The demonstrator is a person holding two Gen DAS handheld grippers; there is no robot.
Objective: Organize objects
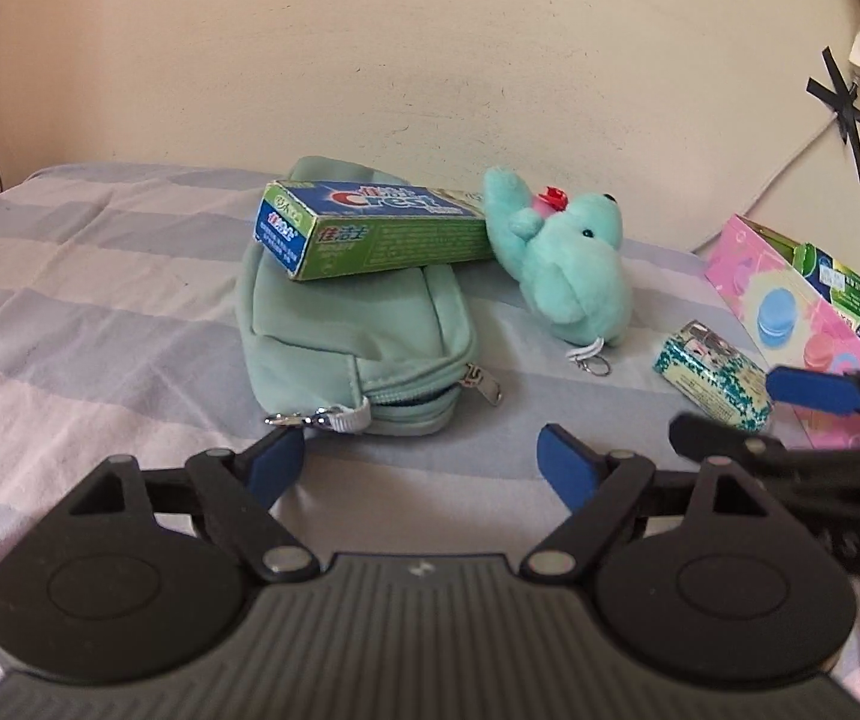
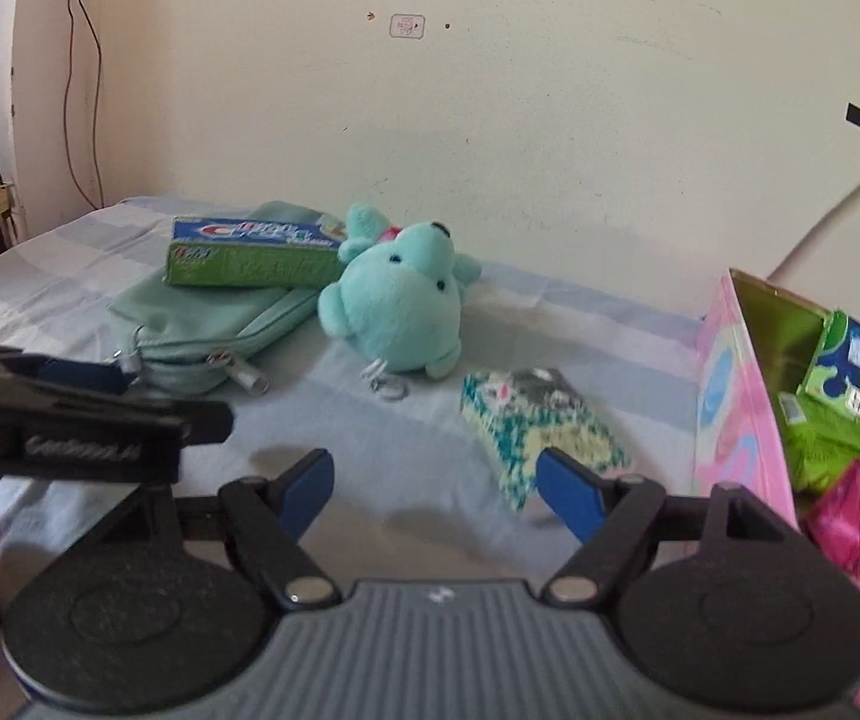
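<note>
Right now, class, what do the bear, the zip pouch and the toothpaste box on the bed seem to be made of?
Bear: soft plush with a fuzzy nap, probably synthetic.
Zip pouch: matte woven fabric, going by its creases and stitched seams, with a shiny zip pull, likely metal.
Toothpaste box: printed card with crisp folded edges and a slight gloss.

Two handheld grippers — black linkages, blue pads

The left gripper (image 1: pixel 420 462) and right gripper (image 2: pixel 436 477) match: ribbed grey bodies, round black discs, silver pivot pins, blue fingertips (image 1: pixel 276 461). White lettering marks the left one's black side — bare skin shows behind it.
</note>
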